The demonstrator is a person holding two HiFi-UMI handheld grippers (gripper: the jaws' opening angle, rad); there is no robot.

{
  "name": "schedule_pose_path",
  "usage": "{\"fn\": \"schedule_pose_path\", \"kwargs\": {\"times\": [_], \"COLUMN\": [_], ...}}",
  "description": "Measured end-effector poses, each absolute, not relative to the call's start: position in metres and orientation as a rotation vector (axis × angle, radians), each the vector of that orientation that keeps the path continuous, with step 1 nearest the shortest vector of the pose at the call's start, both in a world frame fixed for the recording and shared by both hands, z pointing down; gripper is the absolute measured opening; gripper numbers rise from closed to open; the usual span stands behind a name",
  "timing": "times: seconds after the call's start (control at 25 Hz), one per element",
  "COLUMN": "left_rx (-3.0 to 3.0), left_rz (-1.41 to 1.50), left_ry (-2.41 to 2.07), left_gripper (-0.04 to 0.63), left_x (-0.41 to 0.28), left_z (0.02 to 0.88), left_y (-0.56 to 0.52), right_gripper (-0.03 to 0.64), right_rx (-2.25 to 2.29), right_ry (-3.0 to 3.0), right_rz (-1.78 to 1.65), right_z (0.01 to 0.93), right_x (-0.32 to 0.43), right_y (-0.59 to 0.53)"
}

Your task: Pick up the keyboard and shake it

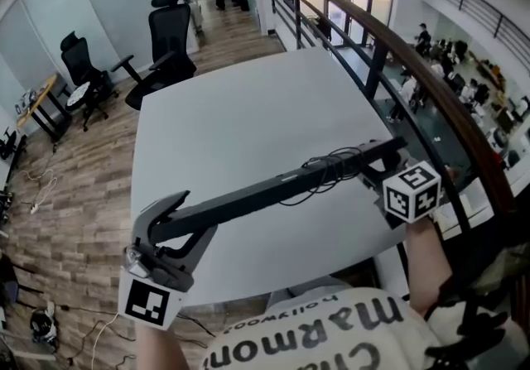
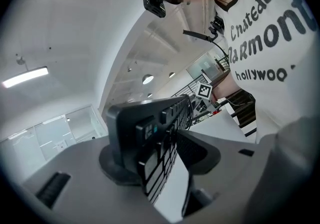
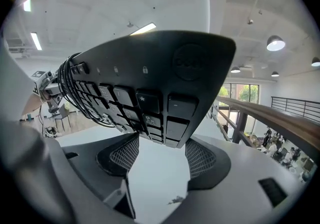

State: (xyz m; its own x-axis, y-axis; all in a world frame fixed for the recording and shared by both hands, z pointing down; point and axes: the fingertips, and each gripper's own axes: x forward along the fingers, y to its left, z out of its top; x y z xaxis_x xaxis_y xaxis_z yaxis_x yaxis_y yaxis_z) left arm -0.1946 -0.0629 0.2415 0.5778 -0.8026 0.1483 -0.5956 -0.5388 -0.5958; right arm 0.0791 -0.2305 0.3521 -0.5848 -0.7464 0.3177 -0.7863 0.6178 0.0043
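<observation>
The left hand-held gripper [image 1: 184,218] is closed at a moderate width on one short end of the black keyboard [image 1: 273,186]. In the left gripper view its two jaws press on the back and on the key face of that end. The right hand-held gripper [image 1: 377,170] holds the opposite end. In the right gripper view the keyboard's corner sits between the two mesh pads [image 3: 122,155], meeting them near their tips, with the key face turned down toward the camera.

The keyboard hangs clear above the white desk [image 1: 248,103]. In the head view it is nearly edge-on and slants up from left to right. Its black cable [image 1: 331,165] is wound around the body near the right end.

Past the desk's far left corner, two black office chairs [image 1: 170,33] stand on a wood floor [image 1: 74,194]. A dark railing [image 1: 389,36] runs along the desk's right side.
</observation>
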Motion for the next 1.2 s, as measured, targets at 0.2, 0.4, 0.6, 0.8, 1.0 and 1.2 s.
{"fn": "schedule_pose_path", "kwargs": {"times": [0.2, 0.4, 0.6, 0.8, 1.0, 1.2], "left_rx": [-2.354, -2.368, -2.398, -2.434, -2.486, -2.496], "left_rz": [-0.564, -0.564, -0.579, -0.573, -0.582, -0.601], "left_ry": [1.093, 1.075, 1.094, 1.101, 1.127, 1.126], "left_gripper": [0.209, 0.207, 0.206, 0.202, 0.199, 0.199], "left_x": [-0.191, -0.175, -0.159, -0.130, -0.115, -0.102], "left_z": [0.269, 0.285, 0.287, 0.297, 0.310, 0.313], "left_y": [-0.045, -0.028, -0.027, -0.016, -0.010, -0.008], "right_gripper": [0.293, 0.295, 0.295, 0.295, 0.295, 0.295], "right_rx": [1.251, 1.266, 1.235, 1.205, 1.173, 1.160], "right_ry": [-2.485, -2.461, -2.452, -2.427, -2.398, -2.387], "right_rz": [0.274, 0.292, 0.299, 0.319, 0.345, 0.375], "right_z": [0.392, 0.412, 0.412, 0.426, 0.437, 0.447], "right_x": [0.083, 0.101, 0.117, 0.145, 0.161, 0.171], "right_y": [-0.205, -0.183, -0.182, -0.170, -0.163, -0.160]}}
